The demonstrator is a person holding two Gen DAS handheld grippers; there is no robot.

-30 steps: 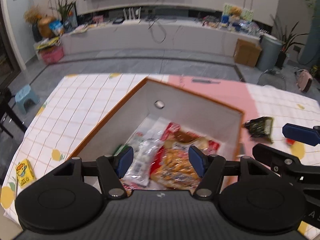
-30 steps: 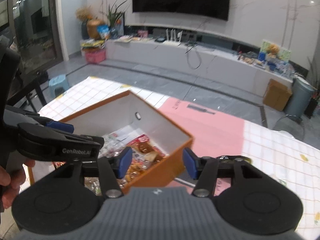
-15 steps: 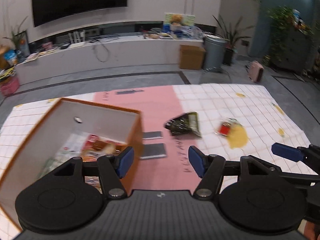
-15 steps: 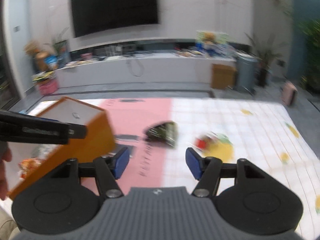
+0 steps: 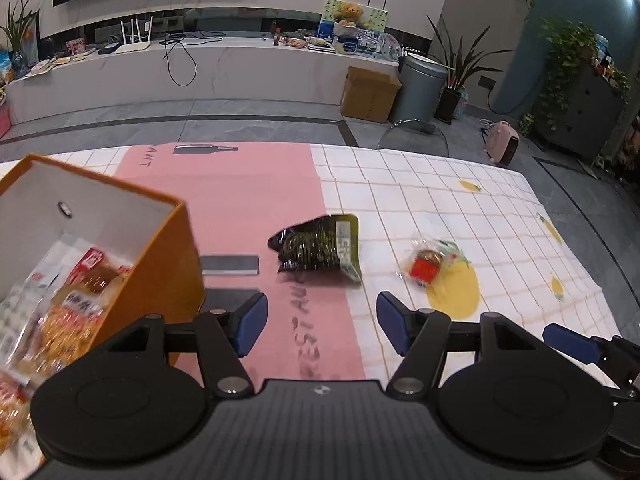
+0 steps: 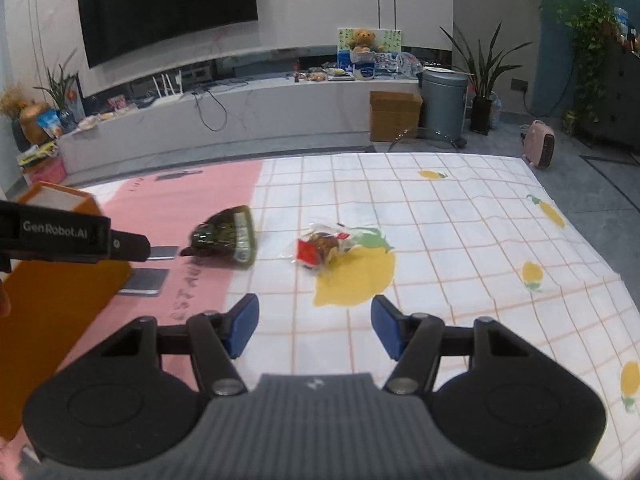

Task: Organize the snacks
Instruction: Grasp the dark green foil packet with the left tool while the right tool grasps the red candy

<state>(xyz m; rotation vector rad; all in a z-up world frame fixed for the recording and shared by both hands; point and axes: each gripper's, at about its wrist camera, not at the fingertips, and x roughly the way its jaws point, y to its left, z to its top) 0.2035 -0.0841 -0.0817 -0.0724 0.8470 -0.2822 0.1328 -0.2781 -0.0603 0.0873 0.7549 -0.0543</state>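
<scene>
An orange box (image 5: 168,272) with white inner walls stands at the left of the table and holds several snack packets (image 5: 68,304). A dark green snack bag (image 5: 316,246) lies on the pink strip beyond my left gripper (image 5: 322,326), which is open and empty. To its right a clear packet with a red label (image 5: 428,264) rests on a yellow lemon print. In the right wrist view the same green bag (image 6: 226,236) and red packet (image 6: 320,250) lie ahead of my right gripper (image 6: 314,328), open with nothing between its fingers.
A checked tablecloth (image 6: 460,240) with lemon prints covers the table, with a pink strip (image 5: 240,196) down its middle. The left gripper's arm (image 6: 72,236) reaches in at the left of the right wrist view. Beyond the table's far edge are floor and a long white cabinet (image 5: 200,72).
Both grippers have swung right, away from above the orange box, and come lower over the table. The green bag and red packet now lie ahead of them. Both stay open.
</scene>
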